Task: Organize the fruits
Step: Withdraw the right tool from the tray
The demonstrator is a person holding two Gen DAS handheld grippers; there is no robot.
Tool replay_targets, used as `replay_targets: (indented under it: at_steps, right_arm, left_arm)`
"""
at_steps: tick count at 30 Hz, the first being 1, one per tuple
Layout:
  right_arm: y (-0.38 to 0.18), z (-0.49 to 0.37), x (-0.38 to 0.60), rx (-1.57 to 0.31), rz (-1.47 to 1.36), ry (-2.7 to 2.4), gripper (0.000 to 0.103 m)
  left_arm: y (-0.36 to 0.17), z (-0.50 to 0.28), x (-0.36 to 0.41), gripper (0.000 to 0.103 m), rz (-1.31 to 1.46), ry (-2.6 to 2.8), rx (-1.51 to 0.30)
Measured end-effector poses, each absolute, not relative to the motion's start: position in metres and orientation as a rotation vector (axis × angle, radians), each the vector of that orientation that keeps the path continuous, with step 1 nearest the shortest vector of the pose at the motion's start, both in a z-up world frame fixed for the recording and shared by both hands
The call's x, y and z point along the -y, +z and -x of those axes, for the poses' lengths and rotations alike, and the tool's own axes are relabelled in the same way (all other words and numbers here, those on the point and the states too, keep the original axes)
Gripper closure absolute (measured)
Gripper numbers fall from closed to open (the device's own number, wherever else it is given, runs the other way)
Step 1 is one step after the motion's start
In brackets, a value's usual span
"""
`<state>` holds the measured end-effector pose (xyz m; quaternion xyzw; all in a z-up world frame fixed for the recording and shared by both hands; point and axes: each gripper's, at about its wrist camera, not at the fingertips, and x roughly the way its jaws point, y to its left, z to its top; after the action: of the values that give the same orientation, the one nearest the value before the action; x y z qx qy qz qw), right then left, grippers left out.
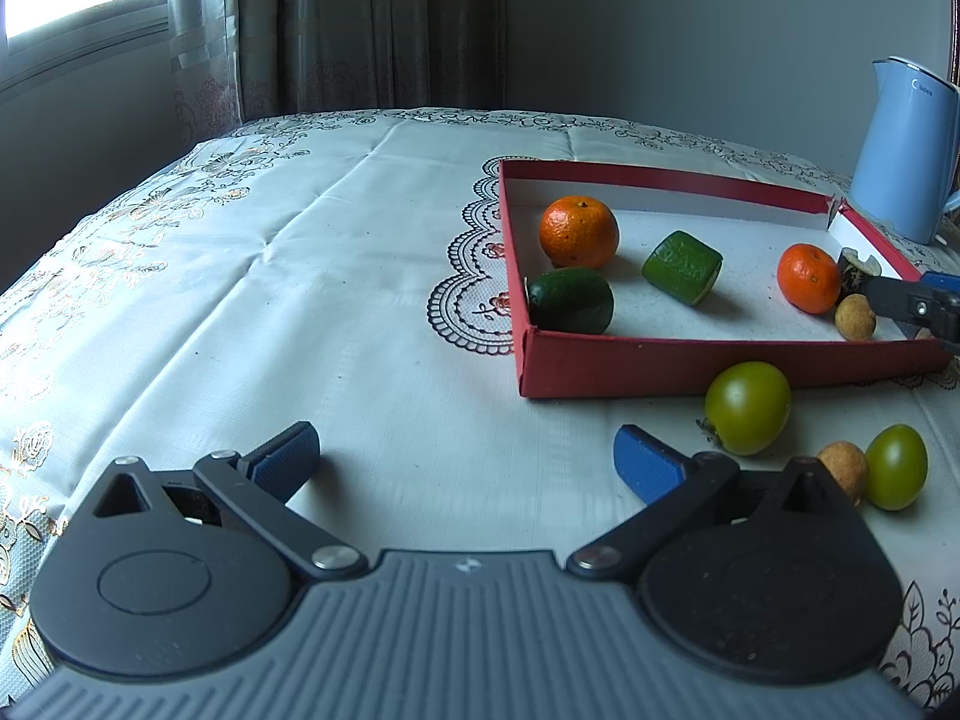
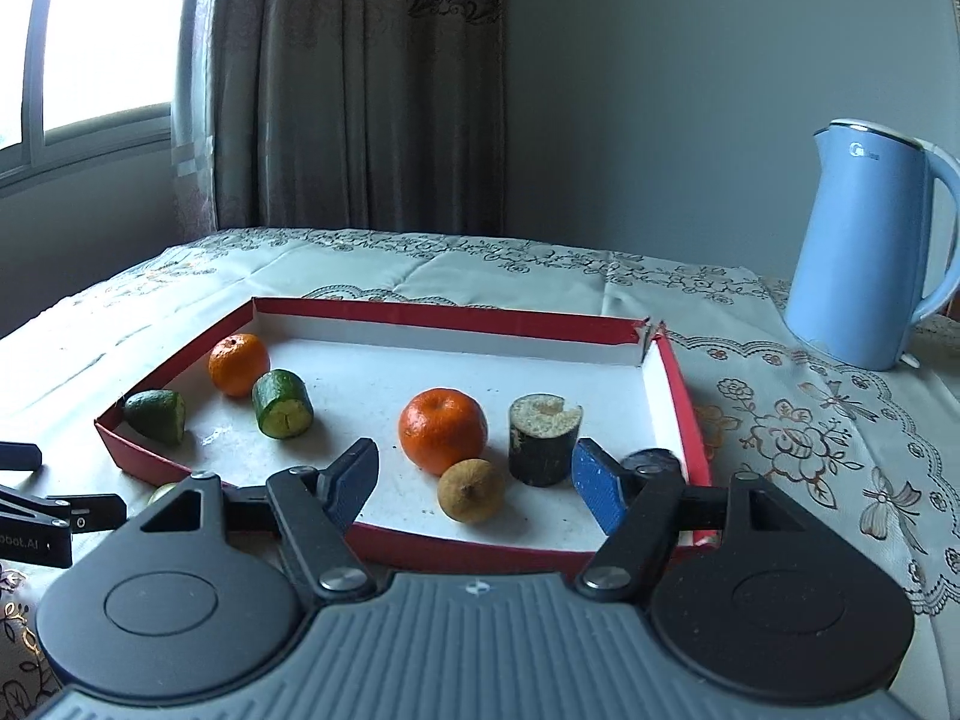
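The right gripper [image 2: 474, 480] hangs over the near rim of the shallow red cardboard tray with a white floor [image 2: 372, 315], its jaws released and parted with nothing pressed between them; a small brown round longan [image 2: 471, 489] lies loose on the tray floor in the gap, so I take it as just set down. From there, a bright orange mandarin [image 2: 443, 429] sits touching it at 11 o'clock, a dark stubby cut cylinder with a pale top [image 2: 543, 441] at 1 o'clock, and further out toward 10 o'clock a green cut lime chunk [image 2: 282, 404], a second mandarin [image 2: 238, 363] and a green lime half [image 2: 157, 415] at the left wall. The left gripper [image 1: 465, 462] is idle above the lace-patterned tablecloth [image 1: 300, 276], jaws wide and empty. Outside the tray, at its 2 to 3 o'clock, wait a large green tomato-like fruit [image 1: 747, 407], another longan [image 1: 843, 471] and a smaller green fruit [image 1: 896, 475]. Next, I'd guess, one gripper must reach these and lift them over the rim.
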<state>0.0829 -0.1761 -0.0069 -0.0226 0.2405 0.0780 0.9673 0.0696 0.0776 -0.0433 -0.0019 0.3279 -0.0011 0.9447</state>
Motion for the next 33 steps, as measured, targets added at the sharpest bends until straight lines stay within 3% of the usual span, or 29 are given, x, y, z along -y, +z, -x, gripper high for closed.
replay_targets:
  at_steps: [2,11,15,33]
  right_arm:
    - [-0.008,-0.080,0.180,-0.479,0.033,0.148,0.024]
    - [-0.011,-0.072,0.192,-0.479,0.007,0.117,0.023]
    - [-0.011,-0.061,0.198,-0.458,0.000,0.102,0.015]
    - [-0.013,-0.056,0.202,-0.461,0.008,0.048,0.015]
  left_arm:
    - [-0.043,-0.070,-0.078,0.000,0.004,-0.002,-0.668]
    - [-0.042,-0.065,-0.076,0.000,-0.001,-0.022,-0.666]
    - [-0.034,-0.046,-0.073,0.000,0.043,-0.122,-0.658]
    - [-0.016,-0.059,-0.028,0.000,0.106,-0.170,-0.685]
